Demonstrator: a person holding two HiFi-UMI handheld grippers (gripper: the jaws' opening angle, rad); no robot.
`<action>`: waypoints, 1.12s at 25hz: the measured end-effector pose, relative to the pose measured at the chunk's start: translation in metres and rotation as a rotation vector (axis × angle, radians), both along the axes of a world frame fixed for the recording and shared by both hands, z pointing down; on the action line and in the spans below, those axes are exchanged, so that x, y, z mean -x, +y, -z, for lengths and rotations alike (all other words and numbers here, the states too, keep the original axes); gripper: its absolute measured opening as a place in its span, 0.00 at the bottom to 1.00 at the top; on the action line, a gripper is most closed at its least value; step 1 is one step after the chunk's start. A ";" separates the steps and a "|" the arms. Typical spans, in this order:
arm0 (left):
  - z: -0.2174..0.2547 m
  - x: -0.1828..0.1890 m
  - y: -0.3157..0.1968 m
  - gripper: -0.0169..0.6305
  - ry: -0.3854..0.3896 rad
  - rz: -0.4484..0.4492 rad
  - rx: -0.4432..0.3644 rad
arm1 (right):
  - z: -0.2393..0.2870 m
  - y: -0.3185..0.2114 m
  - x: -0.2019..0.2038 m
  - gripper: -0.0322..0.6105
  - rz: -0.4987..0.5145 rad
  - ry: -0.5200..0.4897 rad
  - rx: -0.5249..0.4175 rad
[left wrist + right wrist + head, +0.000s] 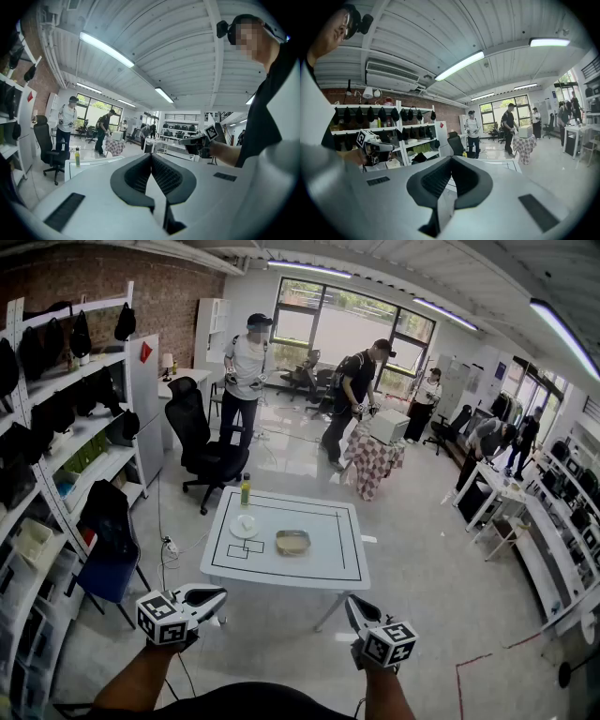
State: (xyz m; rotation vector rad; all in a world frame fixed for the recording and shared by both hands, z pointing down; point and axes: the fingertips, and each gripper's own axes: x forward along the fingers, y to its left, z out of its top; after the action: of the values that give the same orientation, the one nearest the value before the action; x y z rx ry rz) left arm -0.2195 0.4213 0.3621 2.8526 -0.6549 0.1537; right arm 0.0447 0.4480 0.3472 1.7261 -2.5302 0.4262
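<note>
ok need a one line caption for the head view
Both shut, left gripper and right gripper held short of a white black-lined table with round white plate, shallow tan dish, yellow-green bottle.

Hand-held rig, two units. The left claw [221, 594] has a white moulded shell with a black tip. A cube [159, 626] at its rear carries black-and-white square markers on each face. The right claw [352, 602] is the same build, with its own marker cube [389, 643].

Left gripper view: smooth off-white shell with dark rectangular slots [65, 212]. The pads [166, 176] are dark grey and finely ribbed, flaring into a rounded collar. Right gripper view: matching ribbed pads [464, 176].

The person wears a black top [244, 701] with forearms uncovered, and a black head camera [224, 29].
</note>
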 end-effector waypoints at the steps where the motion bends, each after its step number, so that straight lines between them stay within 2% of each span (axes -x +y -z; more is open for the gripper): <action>1: 0.001 0.002 -0.004 0.06 0.004 0.000 -0.002 | -0.003 -0.004 -0.001 0.08 -0.001 0.007 -0.003; 5: 0.004 0.015 -0.019 0.06 0.011 -0.003 -0.008 | -0.011 -0.018 0.003 0.08 -0.004 0.041 -0.006; 11: -0.003 0.035 -0.040 0.06 0.019 -0.031 -0.003 | -0.019 -0.039 0.032 0.08 -0.020 0.061 -0.004; 15: -0.007 0.046 -0.055 0.06 0.022 -0.057 0.001 | -0.012 -0.055 0.047 0.08 -0.068 0.026 -0.021; 19: -0.010 0.056 -0.071 0.06 0.015 -0.086 -0.006 | -0.015 -0.067 0.062 0.08 -0.066 0.008 -0.037; 23: -0.010 0.061 -0.080 0.06 0.013 -0.109 -0.003 | -0.029 -0.072 0.071 0.08 -0.066 -0.024 -0.017; 28: -0.015 0.066 -0.091 0.06 0.016 -0.120 0.012 | -0.035 -0.085 0.075 0.08 -0.082 -0.016 0.004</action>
State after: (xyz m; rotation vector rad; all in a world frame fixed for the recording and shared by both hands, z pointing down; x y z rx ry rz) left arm -0.2856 0.3304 0.3771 2.8787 -0.4774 0.1529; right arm -0.0303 0.3633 0.3819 1.8373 -2.4749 0.4510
